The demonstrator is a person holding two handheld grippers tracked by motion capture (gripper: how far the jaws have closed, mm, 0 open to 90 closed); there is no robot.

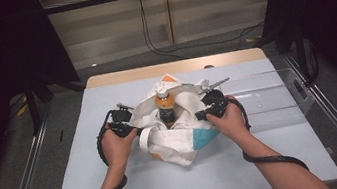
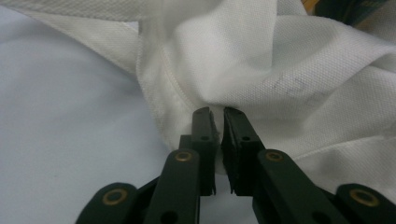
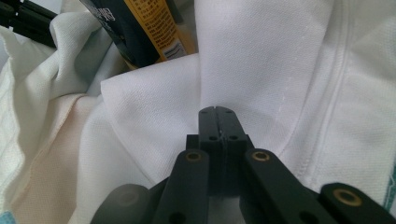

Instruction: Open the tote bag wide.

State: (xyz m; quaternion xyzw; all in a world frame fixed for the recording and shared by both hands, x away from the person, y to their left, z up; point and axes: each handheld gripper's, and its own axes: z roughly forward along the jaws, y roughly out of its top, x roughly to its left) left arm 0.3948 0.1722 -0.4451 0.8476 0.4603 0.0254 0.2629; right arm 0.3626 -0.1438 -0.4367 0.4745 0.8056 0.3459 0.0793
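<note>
— Nearest us, our forearms come in over the table [image 1: 94,186]. What do we hold on the left?

— Our left gripper [image 1: 127,122] pinches a fold of the white cloth bag [image 1: 179,146] at its left edge, jaws nearly together on the fabric.

— And the right gripper [image 1: 201,114]?

— Pressed together on the bag's right side, cloth caught at the tips.

— Where's the bottle [image 1: 164,106]?

— Upright between our grippers, inside the bag at the table's middle. Farther right lies a clear plastic bin [image 1: 273,101].

Overhead camera faces forward; both gripper cameras closely share the white bag [image 1: 178,138].
</note>
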